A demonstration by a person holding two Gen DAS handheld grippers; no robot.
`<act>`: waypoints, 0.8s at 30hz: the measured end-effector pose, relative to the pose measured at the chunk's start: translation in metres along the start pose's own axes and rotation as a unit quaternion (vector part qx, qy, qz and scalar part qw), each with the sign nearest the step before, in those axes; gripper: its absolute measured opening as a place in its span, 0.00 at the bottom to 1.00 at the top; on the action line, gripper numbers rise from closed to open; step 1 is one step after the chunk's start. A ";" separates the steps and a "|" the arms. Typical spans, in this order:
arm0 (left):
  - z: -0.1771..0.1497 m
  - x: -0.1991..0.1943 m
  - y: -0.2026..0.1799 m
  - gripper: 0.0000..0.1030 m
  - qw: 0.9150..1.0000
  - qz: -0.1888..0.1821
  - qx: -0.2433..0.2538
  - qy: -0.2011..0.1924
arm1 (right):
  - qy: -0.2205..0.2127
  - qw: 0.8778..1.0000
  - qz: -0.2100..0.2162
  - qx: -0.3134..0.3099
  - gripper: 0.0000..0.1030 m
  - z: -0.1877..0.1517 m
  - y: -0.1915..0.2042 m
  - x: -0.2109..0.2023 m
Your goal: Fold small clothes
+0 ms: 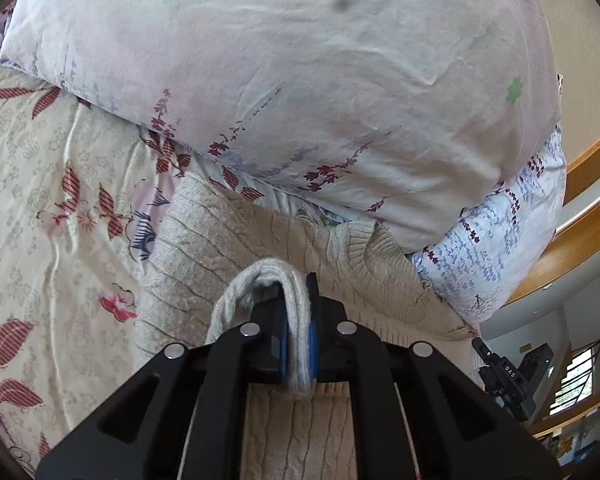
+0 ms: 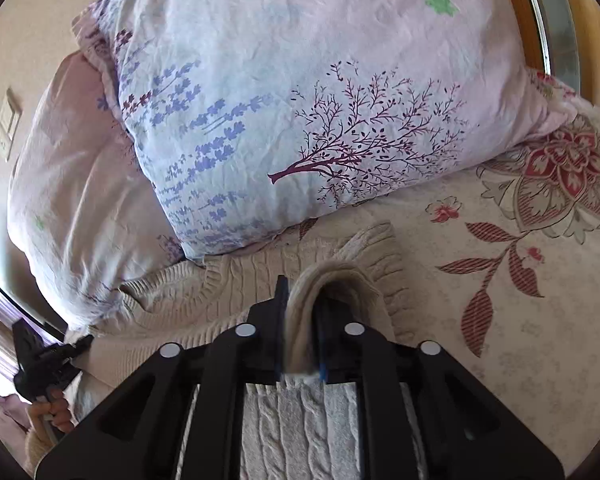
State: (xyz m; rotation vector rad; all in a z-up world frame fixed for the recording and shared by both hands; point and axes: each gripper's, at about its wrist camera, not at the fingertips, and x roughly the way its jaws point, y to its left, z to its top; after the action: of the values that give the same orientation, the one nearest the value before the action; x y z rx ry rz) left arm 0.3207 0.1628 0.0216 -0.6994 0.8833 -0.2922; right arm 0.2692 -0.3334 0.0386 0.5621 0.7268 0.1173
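A beige cable-knit sweater (image 1: 228,240) lies on the bed against the pillows. My left gripper (image 1: 298,292) is shut on a doubled fold of its knit, which loops over the fingertips. In the right wrist view the same sweater (image 2: 228,292) has a fold draped between the fingers of my right gripper (image 2: 302,296). Those jaws stand slightly apart and the blurred knit lies loosely between them. Each gripper shows in the other's view: the right gripper (image 1: 504,376) at the lower right, the left gripper (image 2: 40,364) at the lower left with a hand (image 2: 56,412) on it.
Two large floral pillows (image 1: 280,80) (image 2: 300,100) are stacked just behind the sweater. A cream bedsheet with red leaves (image 1: 40,200) (image 2: 520,320) spreads to the sides. A wooden headboard (image 1: 588,216) curves at the right, and a wall switch (image 2: 6,124) is at the left.
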 end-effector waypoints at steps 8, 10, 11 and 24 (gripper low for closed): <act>0.011 -0.003 0.005 0.48 0.997 -0.053 -0.047 -0.017 | -0.016 0.998 0.030 0.045 0.53 0.011 -0.004 -0.001; 0.014 -0.014 0.002 0.57 0.998 -0.050 -0.031 -0.034 | -0.032 0.999 0.024 0.031 0.53 0.013 -0.004 -0.015; 0.014 -0.019 0.001 0.60 0.998 -0.043 -0.023 -0.041 | -0.039 0.999 0.019 0.025 0.53 0.014 -0.005 -0.022; -0.040 -0.057 -0.013 0.46 0.983 0.069 0.171 -0.010 | 0.020 0.998 -0.018 -0.049 0.42 -0.031 -0.019 -0.065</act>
State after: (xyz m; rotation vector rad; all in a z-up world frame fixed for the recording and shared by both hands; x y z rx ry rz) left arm 0.2548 0.1645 0.0470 -0.3203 0.8309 -0.3035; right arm 0.1987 -0.3543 0.0488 0.4542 0.7657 0.1296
